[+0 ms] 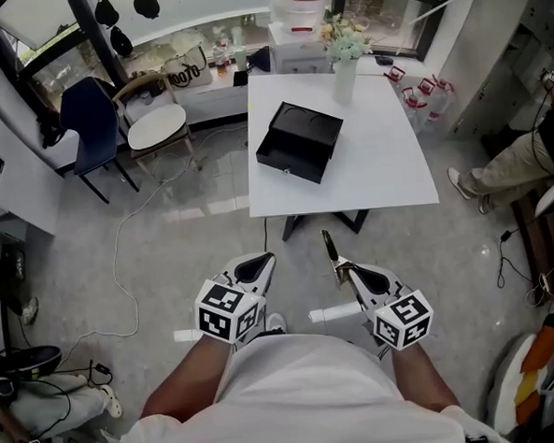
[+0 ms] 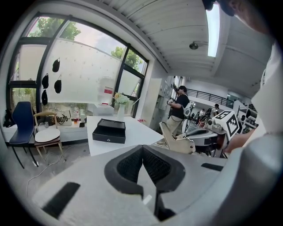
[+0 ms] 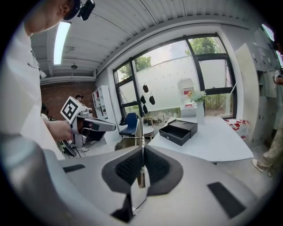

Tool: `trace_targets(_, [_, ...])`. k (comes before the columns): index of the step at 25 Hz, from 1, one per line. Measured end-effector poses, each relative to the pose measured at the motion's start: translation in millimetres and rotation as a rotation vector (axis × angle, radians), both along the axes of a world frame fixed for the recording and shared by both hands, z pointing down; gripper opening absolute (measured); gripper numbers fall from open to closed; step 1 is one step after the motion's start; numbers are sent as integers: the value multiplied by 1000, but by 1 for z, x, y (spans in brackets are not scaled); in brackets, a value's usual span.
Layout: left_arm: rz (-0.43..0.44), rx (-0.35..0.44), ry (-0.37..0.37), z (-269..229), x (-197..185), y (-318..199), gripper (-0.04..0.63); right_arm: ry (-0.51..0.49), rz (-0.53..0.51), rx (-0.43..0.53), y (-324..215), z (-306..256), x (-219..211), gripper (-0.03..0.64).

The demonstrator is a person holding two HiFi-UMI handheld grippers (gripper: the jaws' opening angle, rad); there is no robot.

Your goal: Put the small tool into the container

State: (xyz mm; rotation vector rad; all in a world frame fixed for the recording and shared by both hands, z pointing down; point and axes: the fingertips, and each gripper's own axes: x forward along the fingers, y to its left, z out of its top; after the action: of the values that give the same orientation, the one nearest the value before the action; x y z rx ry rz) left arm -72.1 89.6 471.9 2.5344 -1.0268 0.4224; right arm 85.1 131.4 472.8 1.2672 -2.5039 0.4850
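Note:
The container is a black open box [image 1: 300, 140] on the white table [image 1: 387, 176]; it also shows in the left gripper view [image 2: 109, 131] and the right gripper view [image 3: 179, 131]. My right gripper [image 1: 341, 273] is shut on the small tool [image 1: 329, 248], a thin flat blade that sticks out forward from between the pads [image 3: 139, 128]. The left gripper view shows the tool from the side [image 2: 170, 137]. My left gripper [image 1: 261, 262] is shut with nothing between its pads [image 2: 132, 165]. Both grippers hang over the floor, short of the table's near edge.
A white vase with flowers [image 1: 344, 62] stands at the table's far edge. A blue chair [image 1: 93, 124] and a round-seat chair [image 1: 157, 125] stand to the left, with a cable [image 1: 130, 272] on the floor. A person sits at the right [image 1: 526, 154].

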Motion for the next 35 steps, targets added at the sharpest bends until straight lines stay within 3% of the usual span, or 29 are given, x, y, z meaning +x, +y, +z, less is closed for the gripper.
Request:
trace_targets(9, [39,-7,-5,8,-38,-48,9,13,64,14,-50,0,-27,12])
trace_targets(19, [60,-57,10,27,-29,-76,9,31,82,-36,-80,15,-18,12])
trace_targets(35, [-114,-53,-7,18,7,-199,9,7,-108,-7,-233,3,12,12])
